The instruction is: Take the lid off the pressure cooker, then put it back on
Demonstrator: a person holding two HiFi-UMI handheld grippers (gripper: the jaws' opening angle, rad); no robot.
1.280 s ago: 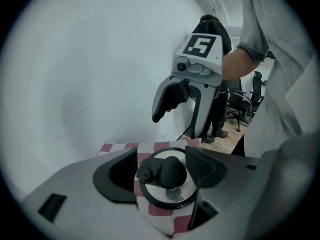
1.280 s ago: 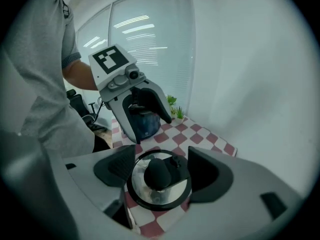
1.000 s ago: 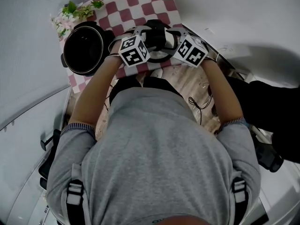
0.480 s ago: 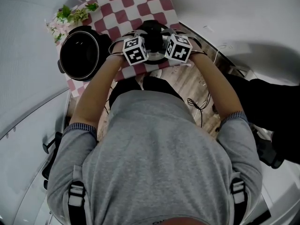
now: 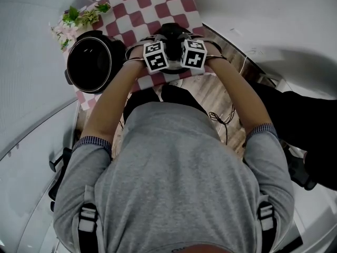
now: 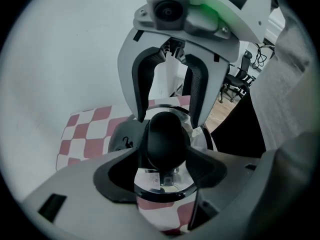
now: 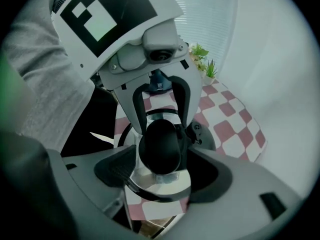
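The left tongs [image 5: 162, 38] and the right tongs [image 5: 184, 38] meet tip to tip over the cooker's lid [image 6: 160, 181], both pointing steeply down, their marker cubes side by side. Each pair is closed on the lid's black handle [image 6: 165, 139] from its own side. In the left gripper view the handle fills the space between the dark pads [image 6: 117, 171], and the right tongs face it from across with their tips down either side of the same handle. The right gripper view shows the mirror of this, with the left tongs opposite. The lid is shiny with a dark rim, and red and white checks show just past that rim. Whether it rests on the cloth or hangs just above it cannot be told. It sits over the near edge of the cloth-covered surface [image 5: 158, 4], roughly midway along it. The pot [image 5: 93, 62] stands open at the left edge of the surface, black inside, to the left of the lid and apart from it. A small bunch of flowers [image 5: 79, 17] lies at the far-left corner, just behind the pot. The person's bare forearms [image 5: 113, 104] reach forward from grey sleeves to both tools.
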